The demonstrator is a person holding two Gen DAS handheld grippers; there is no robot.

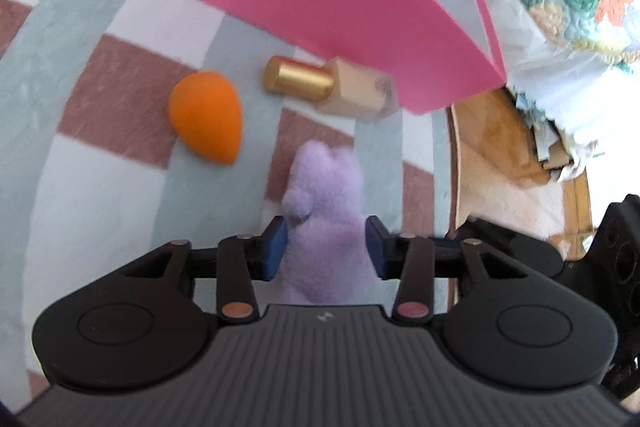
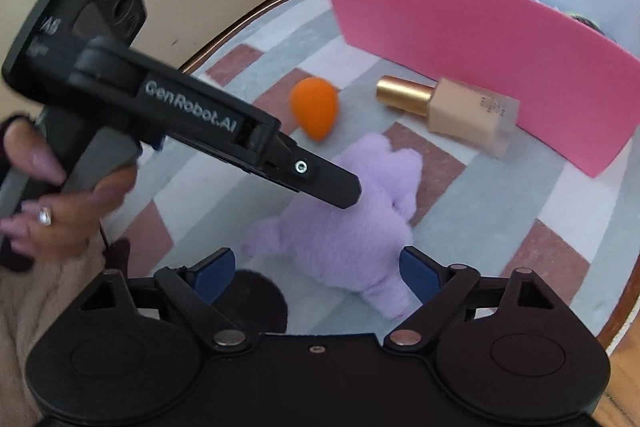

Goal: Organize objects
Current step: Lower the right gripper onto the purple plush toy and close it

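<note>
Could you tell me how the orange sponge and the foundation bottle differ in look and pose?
The orange sponge is a matte, egg-shaped piece in one colour; the foundation bottle is blocky, beige and gold-capped. The sponge lies apart from the pink box; the bottle lies right beside it. Both lie on the checked cloth.

- The left wrist camera looks down, close over the purple plush toy [image 1: 324,211].
- The right wrist camera looks down from farther back.
- Both see the toy, orange sponge [image 2: 314,107] and pink box [image 2: 460,59].

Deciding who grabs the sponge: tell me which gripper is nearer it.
Left. The left gripper straddles the plush just short of the sponge; the right gripper sits further back, behind the plush.
</note>
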